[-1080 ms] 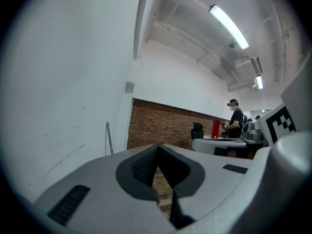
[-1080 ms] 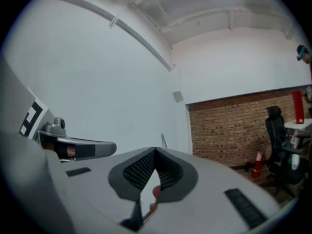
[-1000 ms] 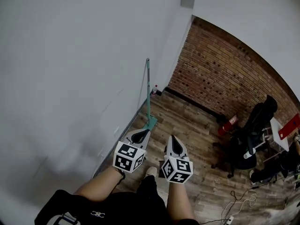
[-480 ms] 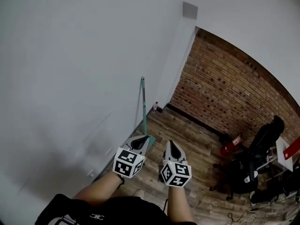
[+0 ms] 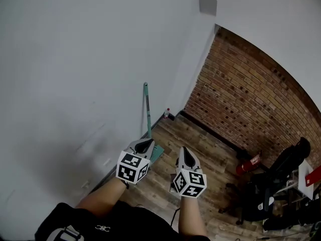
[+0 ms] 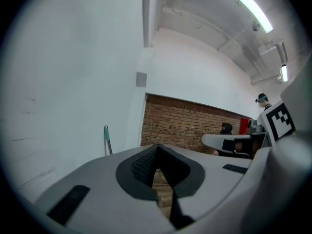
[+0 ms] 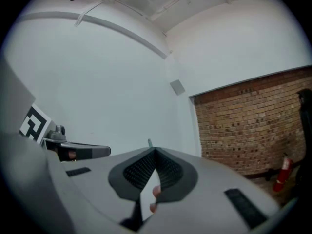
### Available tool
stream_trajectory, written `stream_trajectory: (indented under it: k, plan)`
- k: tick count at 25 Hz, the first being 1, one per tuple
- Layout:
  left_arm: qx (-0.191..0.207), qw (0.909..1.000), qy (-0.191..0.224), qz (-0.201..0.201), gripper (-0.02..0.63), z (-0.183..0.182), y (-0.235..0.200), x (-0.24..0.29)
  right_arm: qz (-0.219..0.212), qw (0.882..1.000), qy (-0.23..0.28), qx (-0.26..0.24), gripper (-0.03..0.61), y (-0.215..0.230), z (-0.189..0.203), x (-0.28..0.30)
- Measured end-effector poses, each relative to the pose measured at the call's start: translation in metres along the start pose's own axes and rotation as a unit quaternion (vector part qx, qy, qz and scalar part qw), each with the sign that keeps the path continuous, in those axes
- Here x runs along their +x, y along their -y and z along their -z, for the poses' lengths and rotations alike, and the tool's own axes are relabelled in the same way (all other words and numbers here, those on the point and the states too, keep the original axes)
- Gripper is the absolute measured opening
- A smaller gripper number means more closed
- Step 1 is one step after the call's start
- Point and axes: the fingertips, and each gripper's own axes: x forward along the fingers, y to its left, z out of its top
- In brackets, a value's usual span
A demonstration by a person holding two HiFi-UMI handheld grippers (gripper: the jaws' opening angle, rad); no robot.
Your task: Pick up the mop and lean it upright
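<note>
Mop [image 5: 147, 115] is upright, leaning on the white wall [image 5: 75, 59], teal grip at the top, teal head down on the wood floor [image 5: 200, 139] at the wall's base. Neither tool touches it.

Left tool [image 5: 145, 143]: jaws pressed together, nothing between them. Right tool [image 5: 184, 150]: same, closed and empty. They sit side by side, apart, both pointing toward the corner.

Versus one second ago:
- mop pose is unchanged, same lean on the same wall
- in the head view, the left tool now sits right in front of the mop head and covers part of it; before, the head was clear above the tool
- black chair [image 5: 281, 174] has slid toward the right edge of the head view, and more brick wall [image 5: 241, 89] is in view
- the shoe seen between the arms is gone from view

Left gripper view shows the mop handle [image 6: 106, 139] just left of the jaws. Right gripper view shows only its tip [image 7: 149, 143] above them.
</note>
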Motion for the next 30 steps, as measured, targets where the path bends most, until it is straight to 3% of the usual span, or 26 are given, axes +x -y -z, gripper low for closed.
stream_trajectory:
  k: [12, 21, 30]
  plan:
    - [-0.023, 0.9976, -0.052, -0.038, -0.005, 0.039, -0.048, 0.064, -0.044, 0.998, -0.051, 0.011, 0.014, 0.021, 0.041, 0.082]
    - [-0.036, 0.9981, -0.035, -0.036, -0.005, 0.012, -0.107, 0.156, -0.069, 0.995, -0.052, -0.04, 0.014, 0.041, 0.009, 0.196]
    - [-0.055, 0.9963, -0.038, -0.054, -0.005, -0.004, -0.164, 0.21, -0.127, 0.986, -0.083, -0.071, 0.014, 0.023, 0.005, 0.303]
